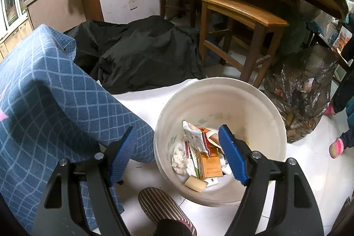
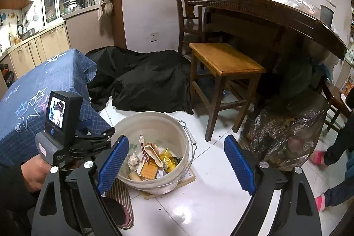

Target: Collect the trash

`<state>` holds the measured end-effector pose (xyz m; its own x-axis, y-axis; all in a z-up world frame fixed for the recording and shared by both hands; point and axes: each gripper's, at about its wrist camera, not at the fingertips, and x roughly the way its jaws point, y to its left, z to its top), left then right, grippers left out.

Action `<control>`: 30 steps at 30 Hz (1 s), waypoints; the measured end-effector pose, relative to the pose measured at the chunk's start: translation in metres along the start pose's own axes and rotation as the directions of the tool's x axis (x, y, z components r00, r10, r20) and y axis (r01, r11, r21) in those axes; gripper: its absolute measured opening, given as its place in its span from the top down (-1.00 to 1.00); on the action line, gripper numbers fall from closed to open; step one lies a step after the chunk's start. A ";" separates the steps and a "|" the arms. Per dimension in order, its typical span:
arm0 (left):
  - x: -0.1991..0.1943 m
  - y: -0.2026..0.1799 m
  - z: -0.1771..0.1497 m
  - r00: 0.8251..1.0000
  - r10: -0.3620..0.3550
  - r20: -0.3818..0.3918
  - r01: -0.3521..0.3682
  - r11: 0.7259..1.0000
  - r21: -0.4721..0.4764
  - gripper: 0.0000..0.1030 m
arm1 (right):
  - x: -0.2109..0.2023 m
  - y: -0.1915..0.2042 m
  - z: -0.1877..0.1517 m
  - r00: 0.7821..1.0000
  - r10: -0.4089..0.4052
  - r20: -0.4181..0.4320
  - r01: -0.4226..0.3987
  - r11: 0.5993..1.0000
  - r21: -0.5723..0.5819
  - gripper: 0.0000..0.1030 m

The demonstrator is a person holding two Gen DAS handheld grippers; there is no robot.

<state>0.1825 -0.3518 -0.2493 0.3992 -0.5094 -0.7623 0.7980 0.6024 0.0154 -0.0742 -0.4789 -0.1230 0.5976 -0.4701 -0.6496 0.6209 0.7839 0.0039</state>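
A white plastic bucket (image 1: 261,107) stands on the white tile floor and holds trash (image 1: 199,154): crumpled wrappers, an orange carton, a tan block. My left gripper (image 1: 177,154) is open and empty, held above the bucket's left rim. The bucket (image 2: 154,123) and its trash (image 2: 152,160) also show in the right wrist view. My right gripper (image 2: 177,165) is open and empty, just above and in front of the bucket. The left gripper's body and its small screen (image 2: 56,112) show at the left there, held in a hand.
A table with a blue checked cloth (image 1: 44,85) stands left of the bucket. A black sheet (image 1: 141,52) lies behind it. A wooden stool (image 2: 223,63) and a full clear trash bag (image 2: 285,132) stand to the right. A striped slipper (image 1: 163,209) is near the bucket. A child's pink slippers (image 2: 318,157) are far right.
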 end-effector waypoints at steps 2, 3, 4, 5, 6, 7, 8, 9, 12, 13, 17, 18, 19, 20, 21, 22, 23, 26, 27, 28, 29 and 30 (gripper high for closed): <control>-0.001 0.000 -0.001 1.000 -0.005 0.000 0.005 1.000 0.006 -0.41 | 0.001 -0.001 0.001 1.000 0.001 0.001 -0.001 1.000 0.000 -0.73; -0.001 -0.001 -0.001 1.000 -0.008 0.001 0.008 1.000 0.009 -0.41 | 0.001 0.000 0.001 1.000 0.001 0.000 -0.001 1.000 0.000 -0.73; -0.001 -0.002 -0.001 1.000 -0.009 0.003 0.009 1.000 0.011 -0.41 | 0.001 0.000 0.001 1.000 0.000 -0.001 0.000 1.000 0.001 -0.74; -0.001 -0.002 0.000 1.000 -0.012 0.004 0.012 1.000 0.011 -0.41 | 0.001 0.001 0.001 1.000 -0.001 -0.001 0.001 1.000 0.000 -0.74; -0.002 -0.003 0.000 1.000 -0.016 0.005 0.015 1.000 0.013 -0.41 | 0.002 0.001 0.001 1.000 -0.004 -0.001 0.004 1.000 0.001 -0.76; -0.002 -0.002 0.000 1.000 -0.017 0.005 0.017 1.000 0.014 -0.41 | 0.002 0.001 0.001 1.000 -0.007 0.000 0.007 1.000 0.005 -0.81; -0.002 -0.002 -0.001 1.000 -0.018 0.006 0.018 1.000 0.016 -0.41 | 0.003 0.001 0.001 1.000 -0.007 0.001 0.007 1.000 0.012 -0.82; -0.002 -0.002 -0.001 1.000 -0.019 0.008 0.019 1.000 0.015 -0.41 | 0.003 0.000 0.001 1.000 -0.004 0.003 0.004 1.000 0.019 -0.82; -0.005 -0.001 -0.001 0.999 -0.025 0.021 0.025 1.000 0.013 -0.41 | 0.006 -0.001 0.002 1.000 -0.009 0.013 0.008 1.000 0.028 -0.82; -0.006 -0.001 -0.001 0.999 -0.024 0.026 0.024 1.000 0.015 -0.41 | 0.007 -0.002 0.001 1.000 -0.016 0.020 0.016 0.999 0.030 -0.82; -0.015 -0.002 0.003 0.995 0.005 0.101 -0.007 1.000 0.022 -0.41 | 0.016 -0.009 0.001 0.999 -0.032 0.032 0.031 0.998 0.054 -0.82; -0.018 -0.002 0.006 0.994 0.008 0.112 -0.009 1.000 0.015 -0.41 | 0.019 -0.012 0.001 0.999 -0.037 0.032 0.035 0.998 0.061 -0.82; -0.022 0.000 0.009 0.992 0.014 0.128 -0.014 1.000 -0.001 -0.41 | 0.023 -0.014 0.001 0.999 -0.039 0.034 0.036 0.997 0.070 -0.82; -0.030 0.004 0.012 0.988 0.028 0.155 -0.025 0.999 -0.024 -0.41 | 0.026 -0.015 0.002 0.998 -0.043 0.036 0.040 0.996 0.076 -0.82; -0.038 0.007 0.014 0.983 0.035 0.182 -0.027 0.999 -0.042 -0.41 | 0.031 -0.016 0.003 0.998 -0.054 0.040 0.051 0.996 0.079 -0.82; -0.044 0.010 0.014 0.979 0.041 0.199 -0.031 0.998 -0.051 -0.41 | 0.034 -0.015 0.004 0.997 -0.057 0.043 0.054 0.996 0.077 -0.82; -0.054 0.015 0.017 0.973 0.070 0.220 -0.056 0.996 -0.067 -0.41 | 0.037 -0.014 0.007 0.997 -0.056 0.050 0.052 0.996 0.072 -0.82; -0.074 0.034 0.024 0.962 0.144 0.230 -0.122 0.987 -0.109 -0.41 | 0.047 0.000 0.020 0.997 -0.029 0.071 0.026 0.999 0.045 -0.82; -0.085 0.043 0.028 0.955 0.179 0.238 -0.151 0.980 -0.130 -0.41 | 0.049 0.008 0.025 0.997 -0.014 0.081 0.011 0.999 0.032 -0.82; -0.093 0.050 0.031 0.949 0.202 0.243 -0.171 0.975 -0.144 -0.41 | 0.051 0.019 0.033 0.996 0.010 0.094 -0.011 1.000 0.014 -0.82; -0.106 0.061 0.035 0.939 0.235 0.251 -0.197 0.966 -0.166 -0.41 | 0.053 0.029 0.039 0.994 0.033 0.105 -0.033 0.999 0.000 -0.82; -0.117 0.069 0.038 0.931 0.257 0.258 -0.214 0.959 -0.185 -0.41 | 0.056 0.044 0.048 0.991 0.070 0.117 -0.069 0.997 -0.017 -0.82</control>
<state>0.2086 -0.2740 -0.1343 0.6937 -0.4782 -0.5386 0.5969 0.8002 0.0582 0.0107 -0.4905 -0.1227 0.6948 -0.4579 -0.5545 0.5697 0.8211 0.0359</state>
